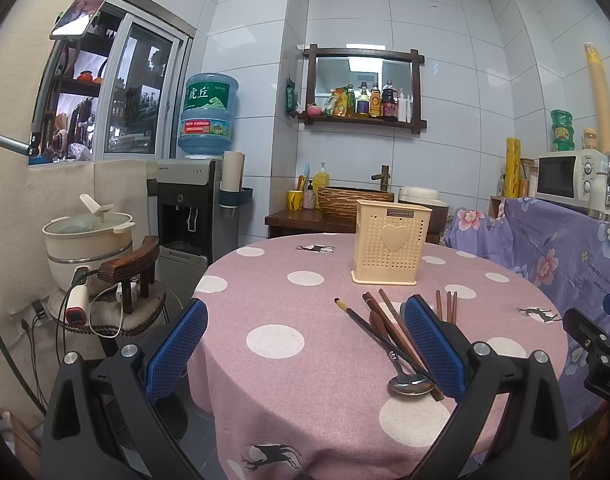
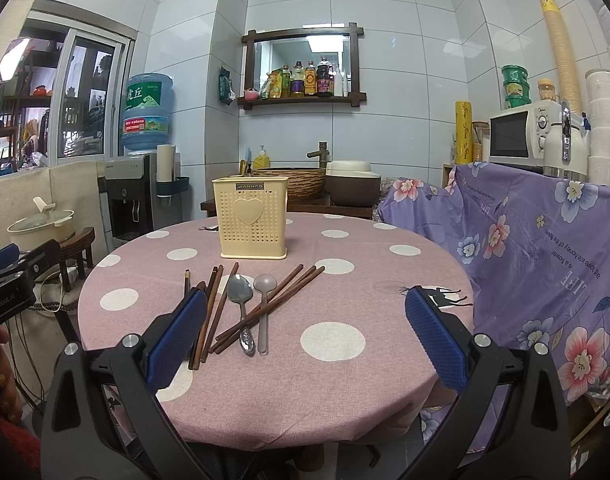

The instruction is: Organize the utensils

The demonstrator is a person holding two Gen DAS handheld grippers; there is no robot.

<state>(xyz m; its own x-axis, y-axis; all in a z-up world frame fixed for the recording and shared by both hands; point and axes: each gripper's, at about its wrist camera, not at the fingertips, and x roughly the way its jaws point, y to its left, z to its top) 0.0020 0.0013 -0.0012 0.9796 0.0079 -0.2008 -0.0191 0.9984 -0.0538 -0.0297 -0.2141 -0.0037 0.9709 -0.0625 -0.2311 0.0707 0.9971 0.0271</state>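
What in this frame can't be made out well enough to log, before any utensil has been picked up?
- Inside of the cream holder: both views see only its perforated front, so compartments and contents are unknown.
- Chopsticks, left wrist view: lower ends hidden behind the left gripper's blue pad.
- Leftmost chopsticks, right wrist view: partly covered by the right gripper's pad, so the count is uncertain.
- Metal spoon: handle markings too small to read.

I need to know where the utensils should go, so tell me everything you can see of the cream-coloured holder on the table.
The utensil holder is a cream, plastic-looking rectangular box, open at the top. Its front is perforated with small holes around a raised heart, and a dark label near the rim reads JIANHAO. It stands upright on a wider base on the pink polka-dot tablecloth, beyond the loose chopsticks and spoons. Nothing shows above its rim, and neither gripper touches it.
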